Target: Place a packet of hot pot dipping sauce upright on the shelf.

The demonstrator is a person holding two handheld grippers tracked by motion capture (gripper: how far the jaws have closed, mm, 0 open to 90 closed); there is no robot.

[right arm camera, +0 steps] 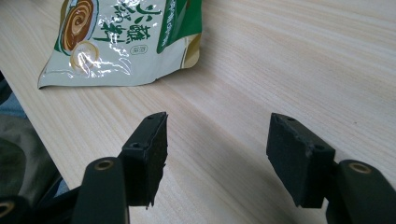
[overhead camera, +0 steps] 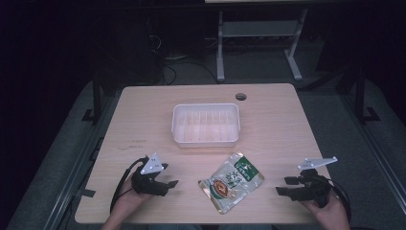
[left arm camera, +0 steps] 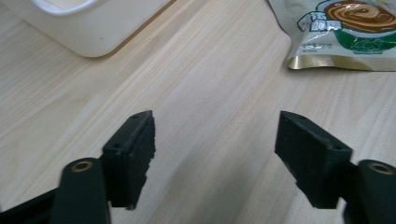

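Note:
A glossy food pouch (overhead camera: 231, 181) printed in cream, green and brown lies flat near the table's front edge, between my two hands. Behind it stands an empty white plastic bin (overhead camera: 206, 124) with a ribbed floor. My left gripper (overhead camera: 168, 184) rests low at the front left, pointing toward the pouch, its jaws wide apart over bare wood (left arm camera: 215, 135). The pouch's corner (left arm camera: 345, 32) and the bin's corner (left arm camera: 88, 28) sit ahead of it. My right gripper (overhead camera: 286, 186) is at the front right, open and empty (right arm camera: 217, 140), with the pouch (right arm camera: 126, 42) ahead on its left.
The light wooden table (overhead camera: 143, 115) has a round cable hole (overhead camera: 241, 96) at the back right. Dark floor, cables and a metal desk frame (overhead camera: 258, 43) lie beyond the far edge. Bare wood separates each gripper from the pouch.

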